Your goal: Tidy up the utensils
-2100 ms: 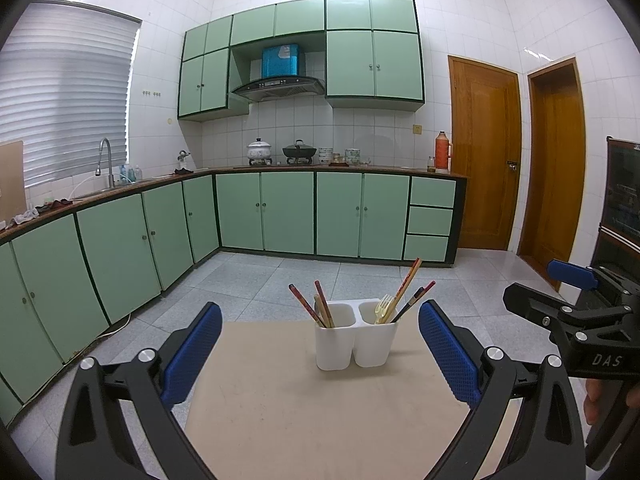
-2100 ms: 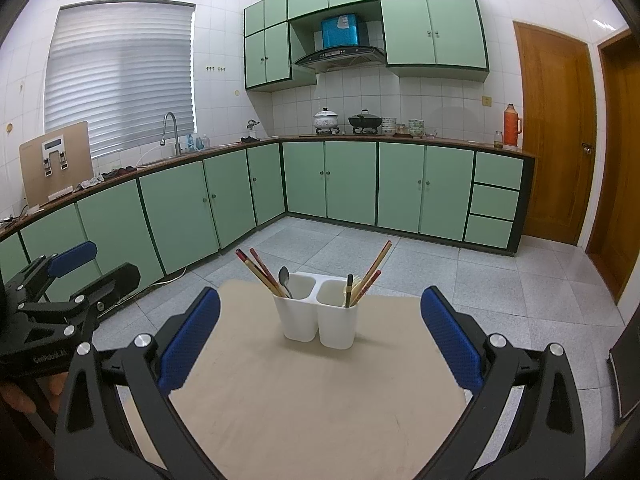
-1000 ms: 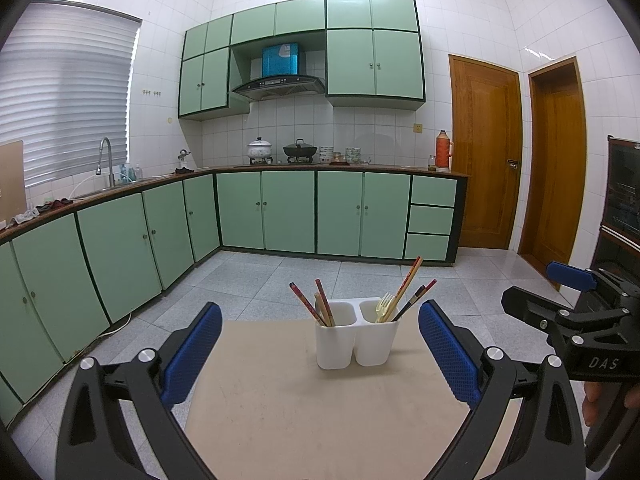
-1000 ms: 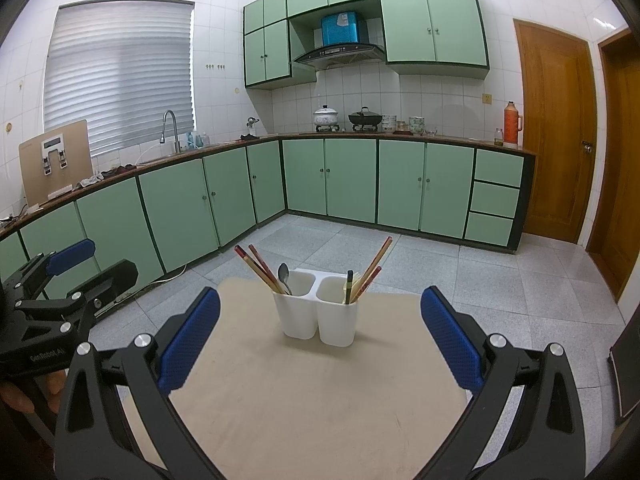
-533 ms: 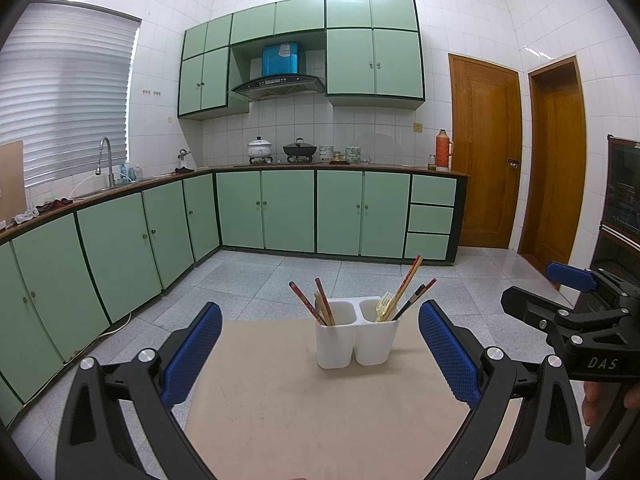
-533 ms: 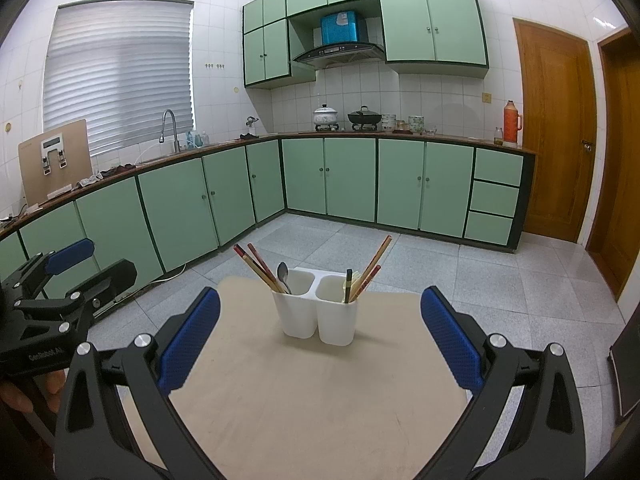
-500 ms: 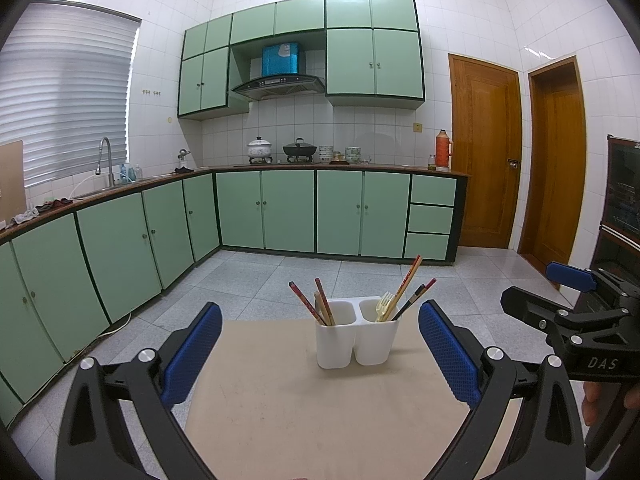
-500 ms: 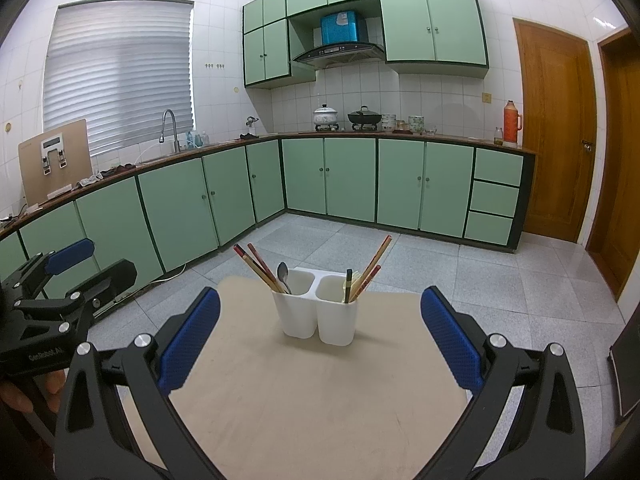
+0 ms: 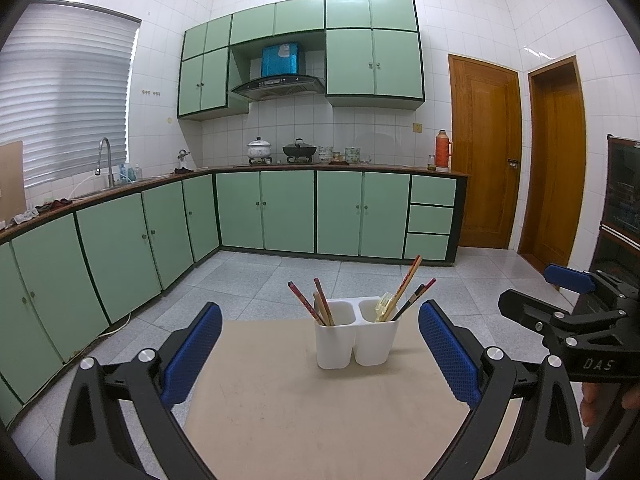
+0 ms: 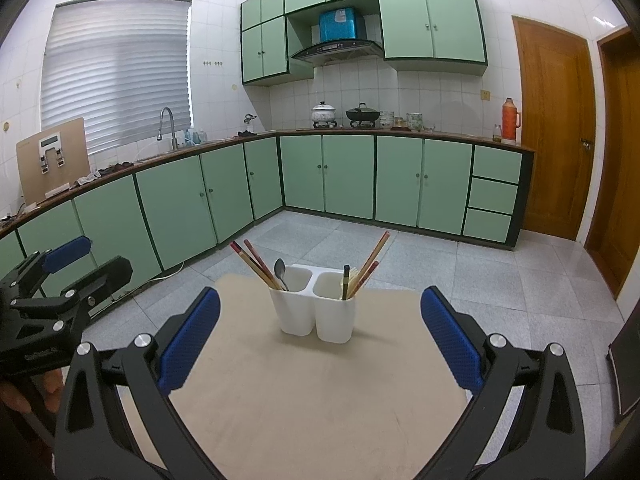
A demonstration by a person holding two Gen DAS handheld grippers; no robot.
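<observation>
Nothing is shifting since earlier frames. Left gripper and right gripper are hovering wide, gripping nothing. Holder is sitting frame-centre on table, chopsticks, spoon inside. Sorting is looking finished.

Home kitchen — cabinets, sink faucet

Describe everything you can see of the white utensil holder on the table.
The utensil holder is a white, plastic-looking caddy with two open-topped compartments joined side by side. It stands upright on the tan table, towards its far edge, apart from both open grippers. In the right wrist view, the left compartment holds reddish chopsticks and a metal spoon; the right one holds more chopsticks and a dark-handled utensil. All lean outward against the rim.
</observation>
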